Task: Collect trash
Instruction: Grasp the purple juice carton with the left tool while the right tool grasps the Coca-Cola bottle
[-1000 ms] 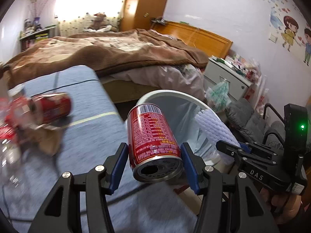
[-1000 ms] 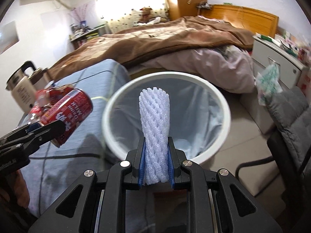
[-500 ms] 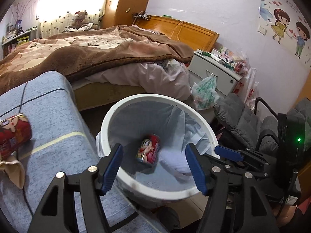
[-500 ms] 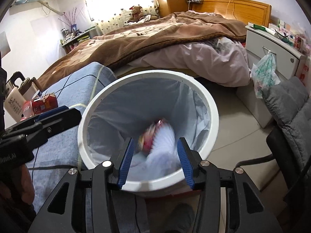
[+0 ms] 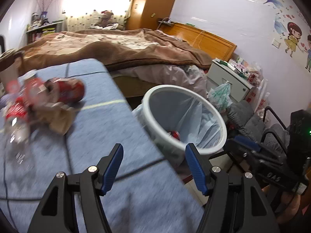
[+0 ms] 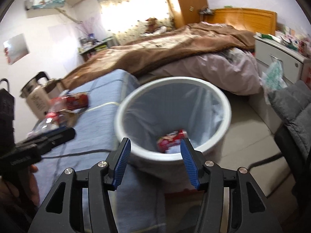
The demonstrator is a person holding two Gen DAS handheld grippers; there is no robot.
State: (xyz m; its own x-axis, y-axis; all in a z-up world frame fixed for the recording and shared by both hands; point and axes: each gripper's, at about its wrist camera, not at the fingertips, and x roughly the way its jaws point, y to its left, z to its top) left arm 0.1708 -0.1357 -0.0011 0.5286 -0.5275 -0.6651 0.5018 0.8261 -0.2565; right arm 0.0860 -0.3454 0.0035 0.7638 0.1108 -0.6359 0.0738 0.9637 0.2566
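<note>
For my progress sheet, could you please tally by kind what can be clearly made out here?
Red cans: 2 (one in the bin, one on the table)
Bins: 1
Brown paper scraps: 1
Grippers: 2 (left gripper open, empty; right gripper opening, empty)
Total: 6; the blurred pile beside the paper is uncountable.

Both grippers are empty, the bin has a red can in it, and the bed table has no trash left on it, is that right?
Not quite. The left wrist view shows trash left on the table: a red can and wrappers. The rest holds: both grippers empty, a can in the bin.
</note>
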